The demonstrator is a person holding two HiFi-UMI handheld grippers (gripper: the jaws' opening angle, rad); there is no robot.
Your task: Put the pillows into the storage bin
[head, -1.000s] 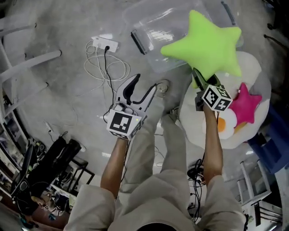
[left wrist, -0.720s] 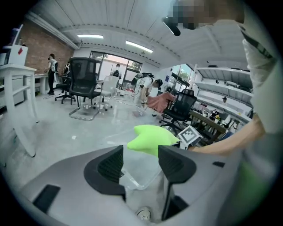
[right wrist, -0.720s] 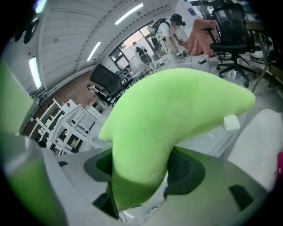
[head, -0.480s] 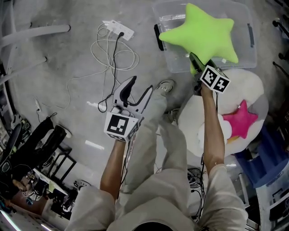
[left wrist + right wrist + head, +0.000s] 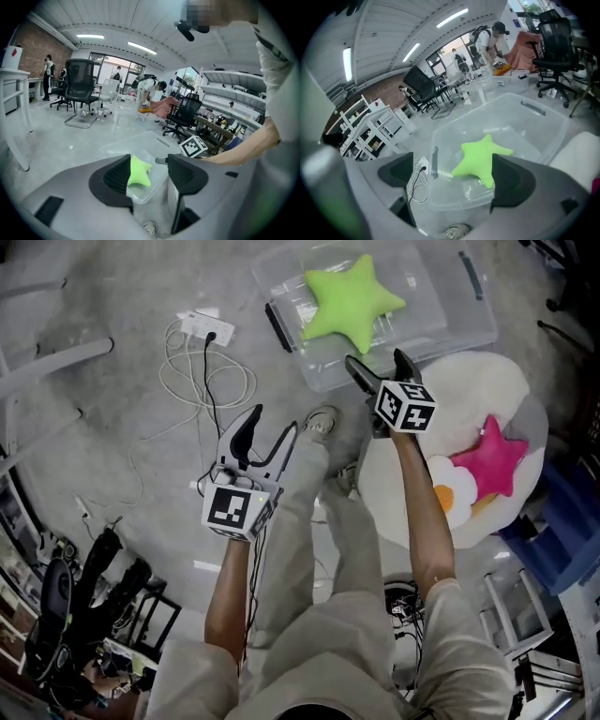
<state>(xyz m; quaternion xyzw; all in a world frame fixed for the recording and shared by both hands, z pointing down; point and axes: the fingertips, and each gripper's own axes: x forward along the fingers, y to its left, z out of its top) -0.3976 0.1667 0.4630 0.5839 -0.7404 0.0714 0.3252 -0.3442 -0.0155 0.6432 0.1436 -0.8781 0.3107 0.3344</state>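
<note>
Head view: green star pillow lies inside the clear storage bin at the far side of the floor. My right gripper hovers at the bin's near edge; its jaws have just been opening, now wide, nothing between them. My left gripper is off to the left, jaws apart, empty. Pink star pillow and fried-egg pillow lie on the white cushion, right.

We see a clear, glossy plastic bin, a matt plush green star, a plush pink star on a fluffy white rug, and a smooth grey floor.
</note>
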